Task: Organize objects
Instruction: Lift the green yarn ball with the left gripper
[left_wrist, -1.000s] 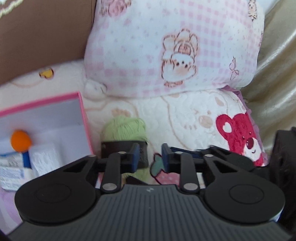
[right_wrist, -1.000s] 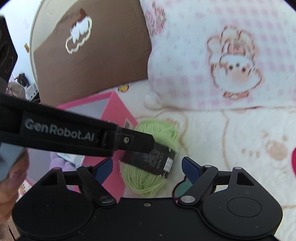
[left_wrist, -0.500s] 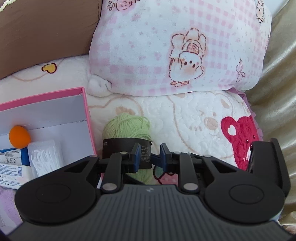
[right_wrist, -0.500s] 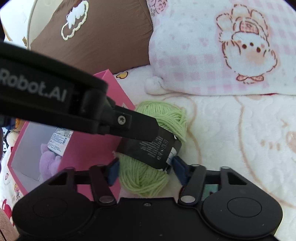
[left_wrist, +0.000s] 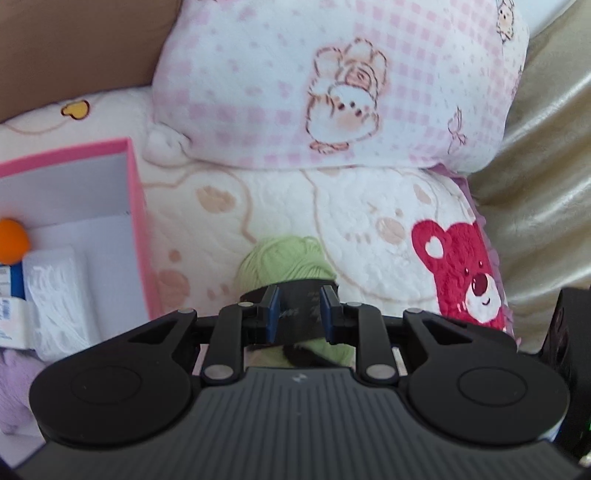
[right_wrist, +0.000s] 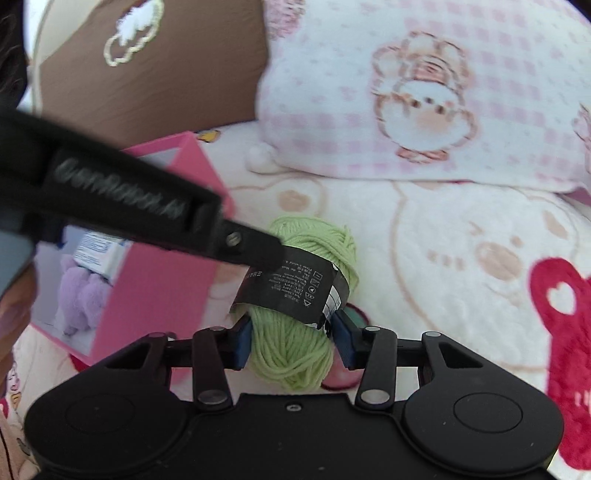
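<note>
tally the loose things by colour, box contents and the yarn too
green: 1, yarn
orange: 1, ball
purple: 1, plush
white: 2, packet and carton
total: 5

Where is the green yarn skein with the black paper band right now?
The green yarn skein lies on the cream quilted bedspread, right of the pink box, pinched between both grippers.

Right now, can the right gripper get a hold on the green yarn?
Probably yes: the right gripper already straddles the green yarn skein's near end, jaws just closing, while the left gripper pinches only its black label.
</note>
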